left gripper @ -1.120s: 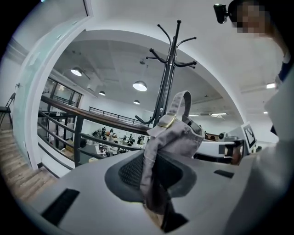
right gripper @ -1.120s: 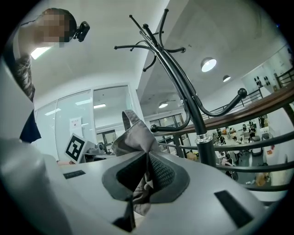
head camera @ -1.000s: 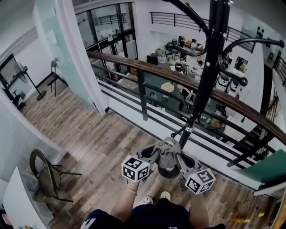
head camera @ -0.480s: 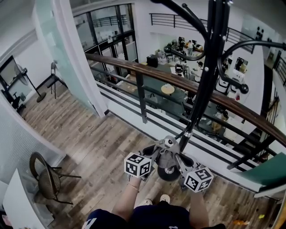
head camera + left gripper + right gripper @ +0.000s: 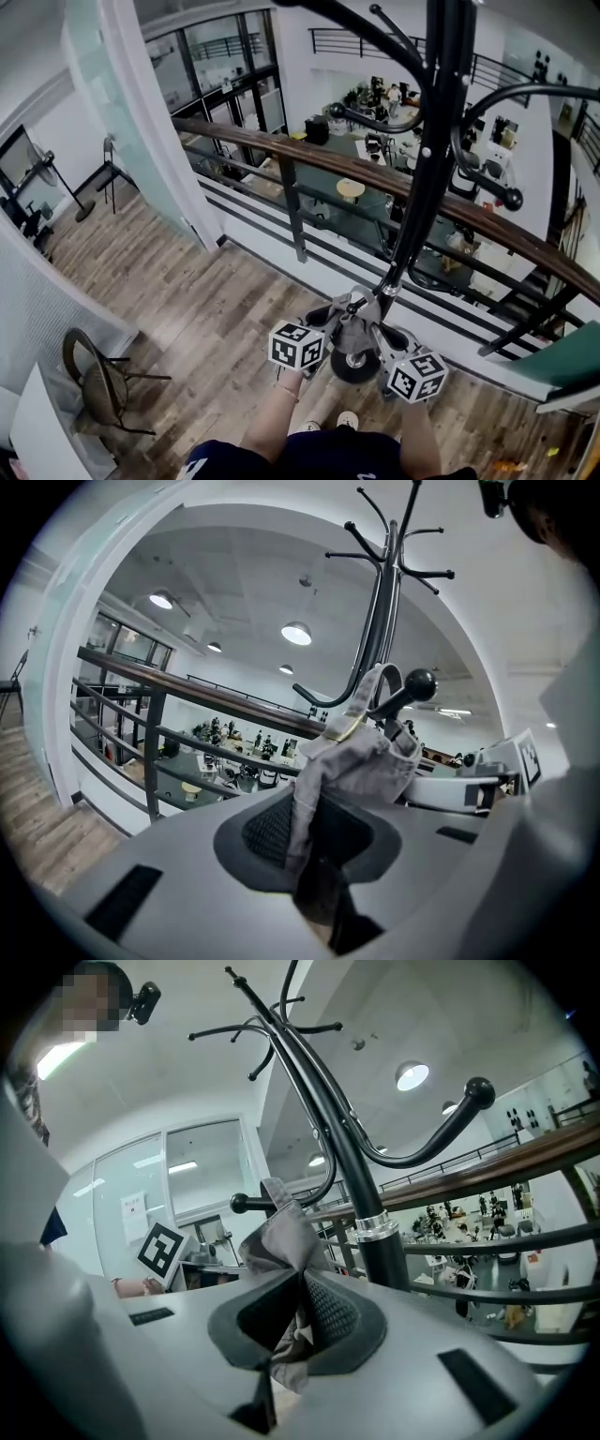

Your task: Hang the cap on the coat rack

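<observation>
A grey cap hangs bunched between both grippers, just in front of the black coat rack. My left gripper is shut on the cap's left side; in the left gripper view the cloth rises out of the closed jaws. My right gripper is shut on the other side, where the cap sticks up from the pads. A low hook with a ball tip sits right at the cap's top edge. Whether the cap is over that hook I cannot tell.
A wooden handrail with dark bars runs behind the rack, with an open lower floor beyond. Upper hooks curve out overhead. A wicker chair stands at the lower left on the plank floor. The rack's round base lies under the grippers.
Both grippers have risen a little with the cap and moved closer to the rack's pole and low hook. Both grips look unchanged.
</observation>
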The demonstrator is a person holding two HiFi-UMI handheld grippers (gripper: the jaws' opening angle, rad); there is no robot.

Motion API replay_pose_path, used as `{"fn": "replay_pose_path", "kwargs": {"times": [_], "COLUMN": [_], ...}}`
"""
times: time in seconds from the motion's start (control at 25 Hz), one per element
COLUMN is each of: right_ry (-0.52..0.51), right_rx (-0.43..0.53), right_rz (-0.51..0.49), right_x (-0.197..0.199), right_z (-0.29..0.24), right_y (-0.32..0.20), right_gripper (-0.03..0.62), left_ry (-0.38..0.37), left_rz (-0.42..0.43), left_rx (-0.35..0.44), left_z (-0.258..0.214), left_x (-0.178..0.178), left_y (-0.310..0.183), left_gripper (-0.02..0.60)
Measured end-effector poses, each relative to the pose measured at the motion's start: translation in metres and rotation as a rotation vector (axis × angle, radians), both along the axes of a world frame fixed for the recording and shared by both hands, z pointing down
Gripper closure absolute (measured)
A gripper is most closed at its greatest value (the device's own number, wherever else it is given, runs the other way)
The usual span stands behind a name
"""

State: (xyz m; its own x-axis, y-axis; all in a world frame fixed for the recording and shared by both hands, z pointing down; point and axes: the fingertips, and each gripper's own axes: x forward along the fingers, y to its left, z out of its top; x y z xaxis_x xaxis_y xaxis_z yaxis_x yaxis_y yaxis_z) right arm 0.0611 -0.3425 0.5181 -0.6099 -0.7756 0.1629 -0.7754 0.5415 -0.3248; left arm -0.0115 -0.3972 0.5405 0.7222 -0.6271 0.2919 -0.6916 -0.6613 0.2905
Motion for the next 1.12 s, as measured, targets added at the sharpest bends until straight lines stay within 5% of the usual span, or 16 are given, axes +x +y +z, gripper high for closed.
{"fn": "replay_pose_path", "kwargs": {"times": [1.12], "right_ry": [0.058], "right_rx": [-0.063], "right_rz": [0.082], "right_x": [0.033], "right_z": [0.038], "right_y": [-0.021], "right_gripper": [0.556], "left_ry": [-0.053], "left_rz": [0.043], "left_rx": [-0.057], "left_z": [0.034], "left_x": [0.032], "left_y": [-0.016], "left_gripper": [0.514]}}
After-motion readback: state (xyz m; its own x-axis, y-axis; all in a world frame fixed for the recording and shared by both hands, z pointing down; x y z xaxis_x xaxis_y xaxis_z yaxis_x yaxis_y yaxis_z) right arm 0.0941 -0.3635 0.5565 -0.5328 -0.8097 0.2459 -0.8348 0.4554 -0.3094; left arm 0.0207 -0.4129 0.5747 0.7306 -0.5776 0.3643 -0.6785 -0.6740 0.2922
